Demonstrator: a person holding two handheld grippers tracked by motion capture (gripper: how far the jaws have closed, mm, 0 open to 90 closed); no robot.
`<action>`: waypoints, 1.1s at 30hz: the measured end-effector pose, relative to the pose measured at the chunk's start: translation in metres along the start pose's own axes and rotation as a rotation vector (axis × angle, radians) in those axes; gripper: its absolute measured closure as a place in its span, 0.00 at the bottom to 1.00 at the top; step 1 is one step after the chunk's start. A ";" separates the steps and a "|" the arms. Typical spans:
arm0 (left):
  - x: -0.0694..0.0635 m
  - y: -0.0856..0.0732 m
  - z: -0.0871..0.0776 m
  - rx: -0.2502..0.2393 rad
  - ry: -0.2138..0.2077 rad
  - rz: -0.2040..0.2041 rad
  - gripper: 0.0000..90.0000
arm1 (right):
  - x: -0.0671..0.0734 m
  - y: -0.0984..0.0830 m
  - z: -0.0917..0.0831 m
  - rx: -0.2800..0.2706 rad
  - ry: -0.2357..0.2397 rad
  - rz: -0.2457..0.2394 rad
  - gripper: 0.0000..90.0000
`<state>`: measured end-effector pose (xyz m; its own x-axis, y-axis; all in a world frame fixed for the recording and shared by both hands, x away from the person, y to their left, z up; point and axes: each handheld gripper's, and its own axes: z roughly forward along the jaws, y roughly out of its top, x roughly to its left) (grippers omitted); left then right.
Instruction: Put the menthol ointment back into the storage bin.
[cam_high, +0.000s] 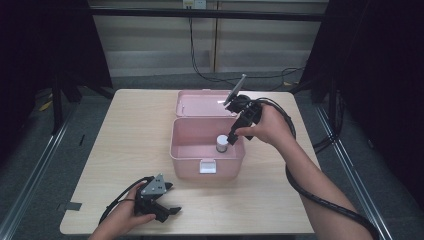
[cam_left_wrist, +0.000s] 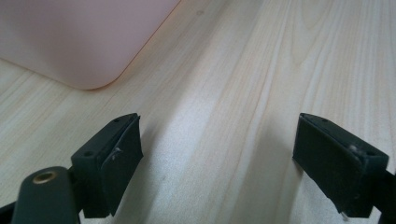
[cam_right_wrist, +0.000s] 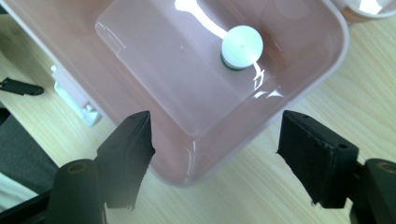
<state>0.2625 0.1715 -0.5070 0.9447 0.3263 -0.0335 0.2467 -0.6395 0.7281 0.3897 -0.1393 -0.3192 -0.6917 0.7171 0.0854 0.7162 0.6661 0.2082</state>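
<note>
Pale wooden bench (cam_high: 125, 150) at frame centre carries an open pink plastic box (cam_high: 185, 150); a small white-capped bottle (cam_high: 222, 144) stands upright inside, toward its right side. Right tool (cam_high: 231, 139) hovers above the bottle, jaws apart and empty. Left tool (cam_high: 170, 212) rests at lower left, also agape and empty.

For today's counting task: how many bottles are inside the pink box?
1. A single white-capped bottle stands upright in the pink box, near its right wall. Nothing else shows on the box floor.

The right gripper (cam_high: 231, 139), held in an outstretched right hand (cam_high: 267, 127), points steeply downward with its jaws parted and nothing between them. The left gripper (cam_high: 167, 210) sits low in the left hand (cam_high: 125, 215), jaws spread wide, also empty.
</note>
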 end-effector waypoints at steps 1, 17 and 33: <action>0.000 0.000 0.000 0.000 0.000 0.000 0.17 | -0.002 -0.002 -0.002 0.003 -0.005 -0.001 0.29; 0.000 0.000 0.000 -0.003 0.001 -0.002 0.17 | -0.025 -0.047 -0.013 0.005 -0.031 0.021 0.28; 0.000 0.000 0.000 -0.007 0.000 -0.003 0.17 | -0.043 -0.084 0.003 -0.023 -0.019 0.021 0.26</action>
<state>0.2623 0.1713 -0.5075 0.9440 0.3281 -0.0352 0.2476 -0.6338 0.7328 0.3598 -0.2256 -0.3435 -0.6744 0.7349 0.0712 0.7282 0.6461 0.2286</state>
